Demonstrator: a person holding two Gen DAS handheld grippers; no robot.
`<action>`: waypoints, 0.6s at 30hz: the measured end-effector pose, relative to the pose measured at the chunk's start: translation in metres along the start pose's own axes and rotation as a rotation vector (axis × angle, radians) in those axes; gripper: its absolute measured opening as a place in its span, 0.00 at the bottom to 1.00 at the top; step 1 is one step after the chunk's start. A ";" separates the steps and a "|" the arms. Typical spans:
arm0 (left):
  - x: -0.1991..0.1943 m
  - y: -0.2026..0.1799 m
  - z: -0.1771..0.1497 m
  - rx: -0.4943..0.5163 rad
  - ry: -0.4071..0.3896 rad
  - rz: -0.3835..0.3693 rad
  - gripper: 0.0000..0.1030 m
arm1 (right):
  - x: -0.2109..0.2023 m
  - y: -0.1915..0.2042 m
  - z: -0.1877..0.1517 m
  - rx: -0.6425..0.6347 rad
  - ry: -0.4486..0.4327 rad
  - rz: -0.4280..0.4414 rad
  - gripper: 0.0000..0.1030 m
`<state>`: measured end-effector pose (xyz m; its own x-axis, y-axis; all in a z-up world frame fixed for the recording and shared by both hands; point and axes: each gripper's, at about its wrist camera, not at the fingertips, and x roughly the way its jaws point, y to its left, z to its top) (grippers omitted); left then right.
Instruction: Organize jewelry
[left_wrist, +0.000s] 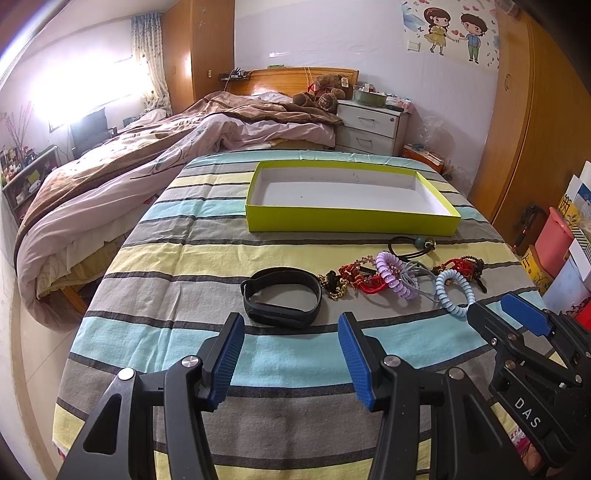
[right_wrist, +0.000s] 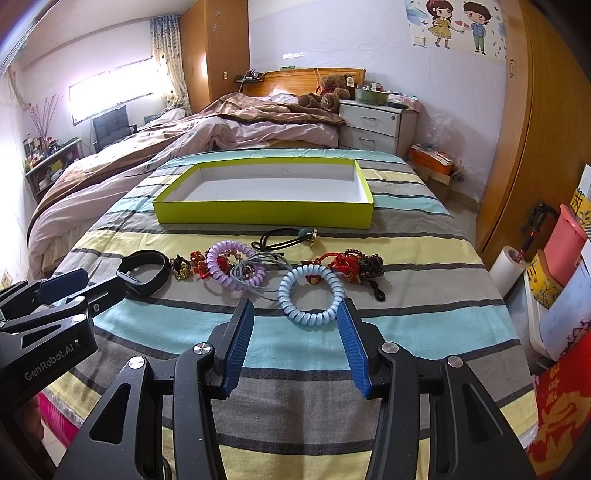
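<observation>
The right gripper (right_wrist: 295, 314) hovers low over the striped cloth (right_wrist: 424, 325) with its blue pads spread wide and holding nothing; the pale blue coil band (right_wrist: 310, 293) lies just ahead of them, its near edge between the fingertips and its right side close to, perhaps touching, the right pad; the left gripper (left_wrist: 291, 326) is likewise wide apart and empty, aimed at the black wristband (left_wrist: 282, 297) lying flat just beyond its tips. The jewelry sits in a loose row across the cloth, nearer than the green box (right_wrist: 258, 214), whose white floor holds nothing as yet, so the sorting appears hardly begun. The chief risk is tangling; the blue coil's far edge lies against a red tasselled cord (right_wrist: 343, 264) and a string of dark beads (right_wrist: 369, 262), while grey elastic ties (right_wrist: 258, 273) thread through the purple coil band (right_wrist: 232, 266), so a lift could drag neighbours along or scatter them. A second risk is the grip itself; a springy coil may squash and slip free if pinched near its rim, and pads pressed too low could catch a fold of cloth. The two grippers also work close together, so a sideways reach might bring them into contact.
</observation>
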<state>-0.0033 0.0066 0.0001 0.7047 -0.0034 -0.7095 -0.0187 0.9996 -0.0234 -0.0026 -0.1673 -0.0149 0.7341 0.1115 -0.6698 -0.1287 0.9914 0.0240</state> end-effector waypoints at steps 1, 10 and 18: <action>0.000 0.000 0.000 -0.001 0.000 0.000 0.51 | 0.000 0.000 0.000 0.001 0.001 0.000 0.46; -0.001 0.001 0.000 -0.002 0.000 -0.001 0.51 | 0.000 0.000 0.000 -0.001 0.000 -0.001 0.47; 0.001 0.005 0.002 -0.010 0.010 -0.006 0.51 | 0.000 0.000 0.000 -0.001 0.003 -0.001 0.47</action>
<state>-0.0011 0.0113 0.0010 0.6978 -0.0099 -0.7162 -0.0216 0.9992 -0.0349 -0.0025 -0.1669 -0.0149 0.7323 0.1099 -0.6721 -0.1281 0.9915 0.0226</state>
